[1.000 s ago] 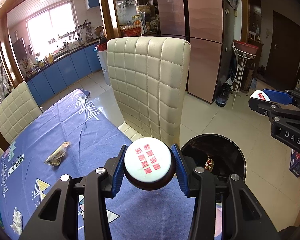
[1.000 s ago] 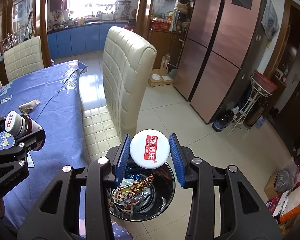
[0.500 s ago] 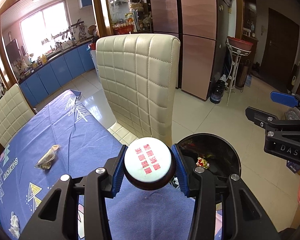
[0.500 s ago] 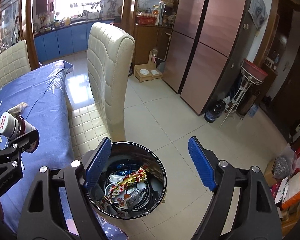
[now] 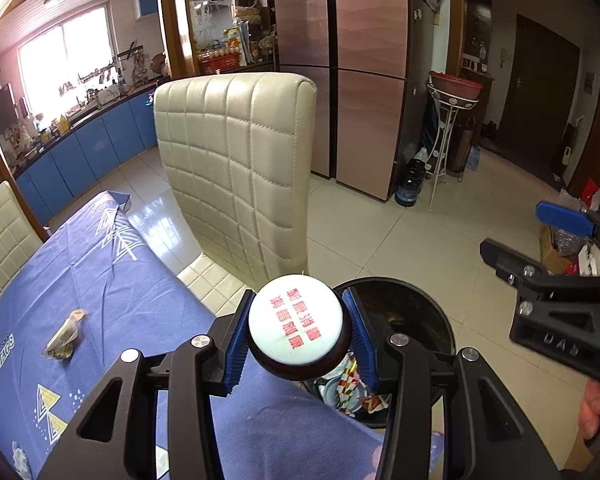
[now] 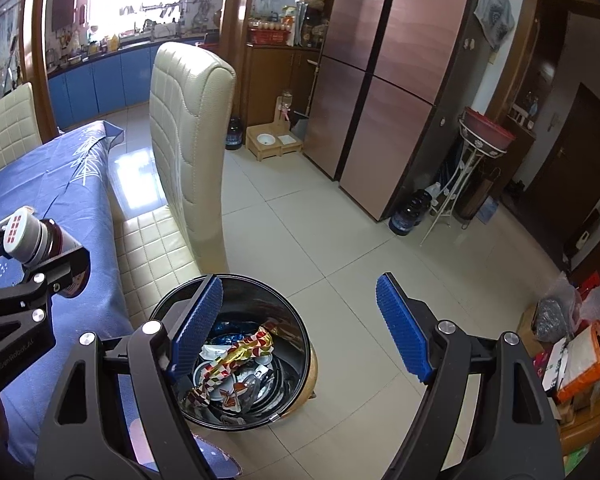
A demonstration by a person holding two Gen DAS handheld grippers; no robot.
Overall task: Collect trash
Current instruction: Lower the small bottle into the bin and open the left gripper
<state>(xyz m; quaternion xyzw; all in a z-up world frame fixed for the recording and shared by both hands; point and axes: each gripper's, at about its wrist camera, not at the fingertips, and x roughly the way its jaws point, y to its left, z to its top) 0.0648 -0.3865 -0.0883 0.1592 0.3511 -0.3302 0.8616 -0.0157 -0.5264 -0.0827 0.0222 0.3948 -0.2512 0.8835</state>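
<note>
Left tongs (image 5: 296, 332): pinching a small bottle (image 5: 296, 330) between the blue pads, white cap facing the camera, dark body behind it; hovering at the table (image 5: 100, 280) edge, just short of the bin.
Right tongs (image 6: 300, 332): spread wide and carrying nothing, hanging over the bin with the left pad above its rim.
Bottle position: sitting crosswise in the left grip, over the blue cloth and beside the bin's near rim, not yet above the opening.
Bin (image 6: 296, 320): black, round, standing on the floor tiles between the table and the cream chair (image 5: 236, 168); holding a striped foil wrapper (image 6: 236, 356), lids and other scraps.
Still on the table: a crumpled wrapper (image 5: 62, 340) lying well apart from the bottle, toward the far left; a small white scrap (image 5: 20, 456) near the lower edge.
Handling, bottle: looking rigid and smooth-sided, likely light if empty; the round body could be rolling or slipping in the pads, so squeezing across the widest part, as now, seems soundest.
Handling, wrapper: appearing thin, soft and nearly weightless; pinching its bunched middle should be giving the surest hold.
Stage: judging by positions, the bottle is nearing its drop, needing a short carry rightward first.
</note>
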